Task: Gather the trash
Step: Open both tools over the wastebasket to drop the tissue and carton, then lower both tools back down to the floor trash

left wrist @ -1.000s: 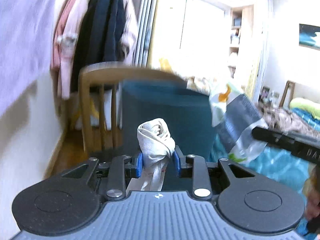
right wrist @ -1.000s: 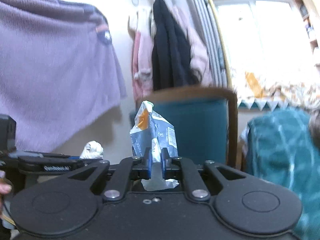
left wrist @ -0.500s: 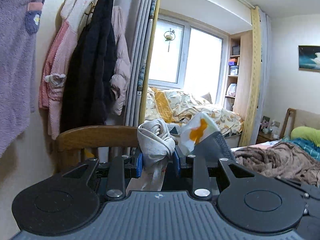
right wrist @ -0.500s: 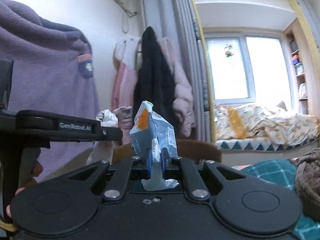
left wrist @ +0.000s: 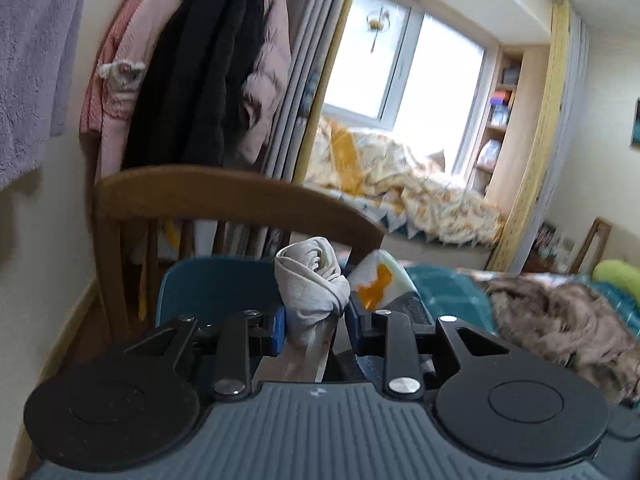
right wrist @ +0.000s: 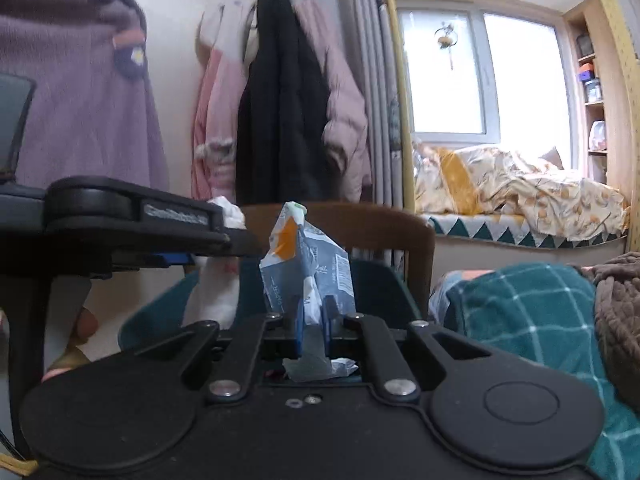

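While both tools are held above a teal bin (left wrist: 216,284) set in front of a wooden chair (left wrist: 224,196), each carries one piece of trash. Left tool (left wrist: 314,330): jaws partly closed, blue pads pressing on a crumpled grey-white tissue wad (left wrist: 312,284) that stands up between them. Right tool (right wrist: 313,330): jaws almost fully closed, pinching the lower edge of a crushed blue-and-orange carton (right wrist: 304,264), which rises upright from the pads. Seen from the right wrist, the left tool lies to the left, just beside the carton. Far behind: coats (right wrist: 288,112) hanging on the wall, a window (right wrist: 480,76), and rumpled yellow bedding (right wrist: 520,192) at right.
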`<state>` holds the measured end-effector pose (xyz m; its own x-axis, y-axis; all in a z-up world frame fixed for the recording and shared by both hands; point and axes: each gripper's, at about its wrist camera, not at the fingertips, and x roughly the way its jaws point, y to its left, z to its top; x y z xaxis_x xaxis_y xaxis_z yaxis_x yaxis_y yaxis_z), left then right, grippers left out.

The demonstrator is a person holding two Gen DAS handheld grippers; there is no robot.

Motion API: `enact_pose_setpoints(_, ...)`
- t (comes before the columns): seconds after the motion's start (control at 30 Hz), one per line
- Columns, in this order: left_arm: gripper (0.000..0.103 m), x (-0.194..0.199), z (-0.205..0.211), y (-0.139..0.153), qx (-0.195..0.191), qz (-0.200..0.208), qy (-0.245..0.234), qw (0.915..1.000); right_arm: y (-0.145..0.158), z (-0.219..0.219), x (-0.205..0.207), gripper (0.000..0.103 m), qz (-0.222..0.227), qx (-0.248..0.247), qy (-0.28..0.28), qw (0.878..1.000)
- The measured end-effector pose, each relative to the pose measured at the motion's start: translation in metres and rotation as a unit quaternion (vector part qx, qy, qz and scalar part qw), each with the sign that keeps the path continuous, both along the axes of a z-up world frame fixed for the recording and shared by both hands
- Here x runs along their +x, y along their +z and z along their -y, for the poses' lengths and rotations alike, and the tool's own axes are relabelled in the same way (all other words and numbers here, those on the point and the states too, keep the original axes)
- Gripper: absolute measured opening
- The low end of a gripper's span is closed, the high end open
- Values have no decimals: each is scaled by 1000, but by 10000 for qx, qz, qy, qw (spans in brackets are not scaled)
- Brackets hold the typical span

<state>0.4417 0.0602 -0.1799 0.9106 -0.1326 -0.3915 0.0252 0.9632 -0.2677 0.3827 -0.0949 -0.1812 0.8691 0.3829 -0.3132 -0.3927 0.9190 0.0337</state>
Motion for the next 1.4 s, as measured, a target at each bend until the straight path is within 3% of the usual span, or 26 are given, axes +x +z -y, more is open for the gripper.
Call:
enact_pose_setpoints(0.2,29,6,6,-9,456,-484,104,9977,-3,-11,-1,12,-235,-346,46,9991)
enact_pose_setpoints(0.33,29,10,3,-17,494,-858,159,9950,-1,-15,-5,18,-253,-556,-10,9981)
enact_pose_setpoints(0.47,36,3,12,-18,670,-823,75,9943,1,-16,-11,22,-274,-583,36,9979)
enact_pose_setpoints(0.53,55,-4,18,-17,755,-677,-30,9948,3,-16,-15,26,-223,-654,60,9976)
enact_pose_setpoints(0.63,74,-11,21,-16,870,-573,152,9944,5,-16,-23,27,-105,-764,-33,9970)
enact_pose_setpoints(0.8,81,-26,14,-14,783,-449,116,9958,7,-6,-32,39,-15,-746,37,9972)
enact_pose_setpoints(1.0,81,-52,7,-10,867,-208,52,9960,5,1,-54,59,127,-682,231,9973)
enact_pose_setpoints(1.17,83,-83,9,-9,1013,50,-146,9947,-2,4,-75,65,152,-565,474,9972)
enact_pose_setpoints(1.4,87,-117,8,-31,1121,-42,-408,9928,-24,7,-99,75,30,-408,782,9961)
